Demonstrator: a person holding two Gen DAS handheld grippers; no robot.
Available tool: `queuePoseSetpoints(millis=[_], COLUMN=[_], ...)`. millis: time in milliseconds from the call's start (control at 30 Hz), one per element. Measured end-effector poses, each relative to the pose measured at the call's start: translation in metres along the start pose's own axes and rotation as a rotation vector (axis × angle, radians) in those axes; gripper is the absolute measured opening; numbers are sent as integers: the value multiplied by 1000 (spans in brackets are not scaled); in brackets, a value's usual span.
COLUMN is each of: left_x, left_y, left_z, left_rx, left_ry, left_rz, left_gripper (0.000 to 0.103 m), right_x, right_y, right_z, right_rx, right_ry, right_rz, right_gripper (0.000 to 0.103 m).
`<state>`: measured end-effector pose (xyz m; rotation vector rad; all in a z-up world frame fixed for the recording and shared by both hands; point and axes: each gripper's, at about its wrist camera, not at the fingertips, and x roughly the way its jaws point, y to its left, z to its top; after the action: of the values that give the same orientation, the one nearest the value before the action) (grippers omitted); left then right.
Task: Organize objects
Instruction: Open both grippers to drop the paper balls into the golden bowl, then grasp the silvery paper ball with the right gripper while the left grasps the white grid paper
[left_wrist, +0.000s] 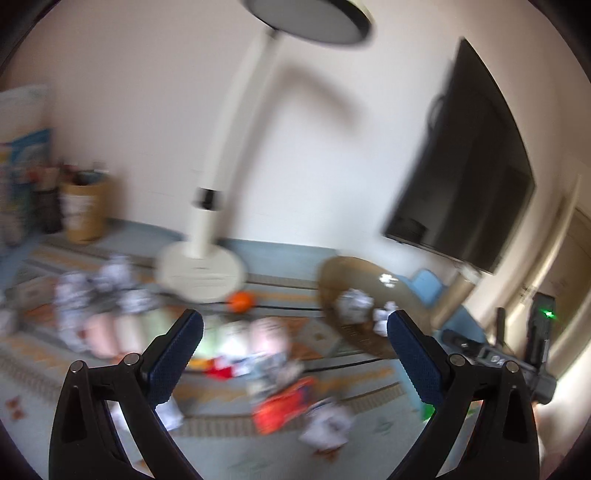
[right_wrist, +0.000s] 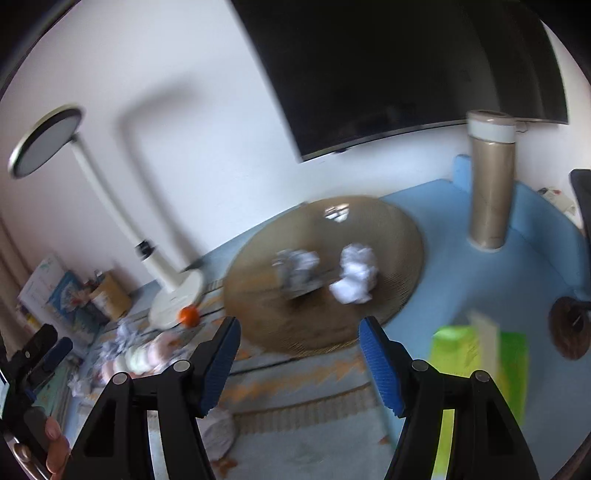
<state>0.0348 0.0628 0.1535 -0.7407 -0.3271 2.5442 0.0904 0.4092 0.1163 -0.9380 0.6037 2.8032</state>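
Both views are motion-blurred. My left gripper is open and empty above a patterned mat strewn with crumpled paper balls, an orange packet and pastel round items. My right gripper is open and empty just in front of a round woven tray. The tray holds a grey crumpled ball and a white crumpled ball. The tray also shows in the left wrist view.
A white desk lamp stands on the table with an orange ball at its base. A gold flask stands at the right on a blue mat. A green box lies near right. A dark screen hangs on the wall.
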Motion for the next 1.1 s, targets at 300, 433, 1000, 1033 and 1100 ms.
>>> queuePoseSetpoints(millis=[300, 433, 1000, 1033, 1100], left_x=[-10, 1, 23, 22, 21], left_y=[89, 99, 101, 101, 102], left_z=[-80, -95, -105, -105, -105], left_rx=[10, 26, 19, 13, 11], left_ry=[84, 98, 217, 214, 212], left_rz=[338, 340, 329, 329, 330], left_gripper=[101, 101, 101, 101, 101], right_x=[40, 59, 80, 80, 81], right_y=[74, 95, 108, 109, 111], right_z=[-86, -111, -122, -122, -123], right_rx=[-184, -268, -324, -328, -339], right_ry=[30, 55, 63, 63, 66], right_rz=[63, 29, 14, 13, 9], right_gripper=[67, 67, 91, 92, 93])
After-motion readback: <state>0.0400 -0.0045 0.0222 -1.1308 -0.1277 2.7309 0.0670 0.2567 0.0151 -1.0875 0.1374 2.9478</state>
